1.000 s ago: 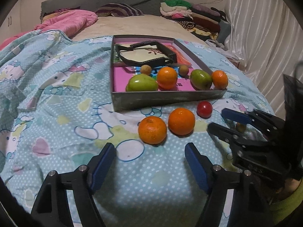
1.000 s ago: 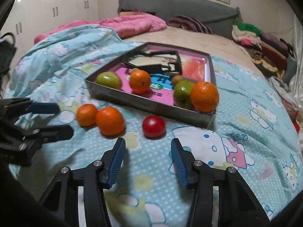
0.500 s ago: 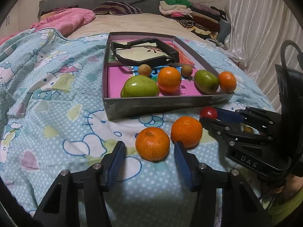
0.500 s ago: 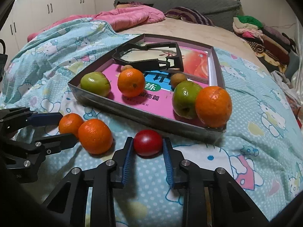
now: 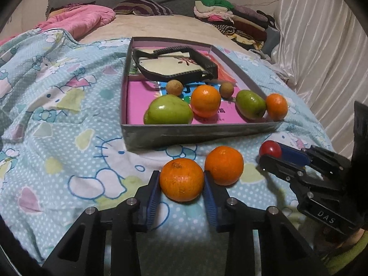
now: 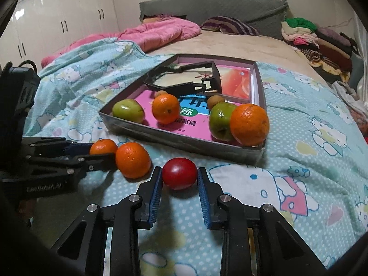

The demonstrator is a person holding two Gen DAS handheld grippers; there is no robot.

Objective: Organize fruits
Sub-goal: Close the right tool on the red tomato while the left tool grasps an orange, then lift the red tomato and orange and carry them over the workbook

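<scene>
Gripping two fruits at once, both tools work on the patterned blue blanket (image 5: 69,119) in front of the shallow grey box (image 5: 197,133).

Left gripper (image 5: 181,188): jaws have just been closing, and the blue pads now press both sides of the nearer orange (image 5: 181,179), which rests on the blanket. A second orange (image 5: 224,164) lies just beside it, apart from the pads as far as the left wrist view shows.

Right gripper (image 6: 179,184): jaws nearly together, pads clamped on the red tomato-like fruit (image 6: 180,173), also resting on the blanket close to the box's front wall.

View differences:
- The left wrist view shows the right tool from the side, with only the top of the red fruit visible past its fingertip.
- The right wrist view shows the left tool from the side; its near finger hides much of the clamped orange, so the pad contact cannot be checked there.
- The right wrist view alone shows the white wardrobe doors (image 6: 57,27).
- The left wrist view alone shows the white curtain (image 5: 322,53).

Box contents, both views: two green fruits, two oranges, two small brown fruits, a black frame (image 5: 177,65) and pink books (image 5: 140,101).
</scene>
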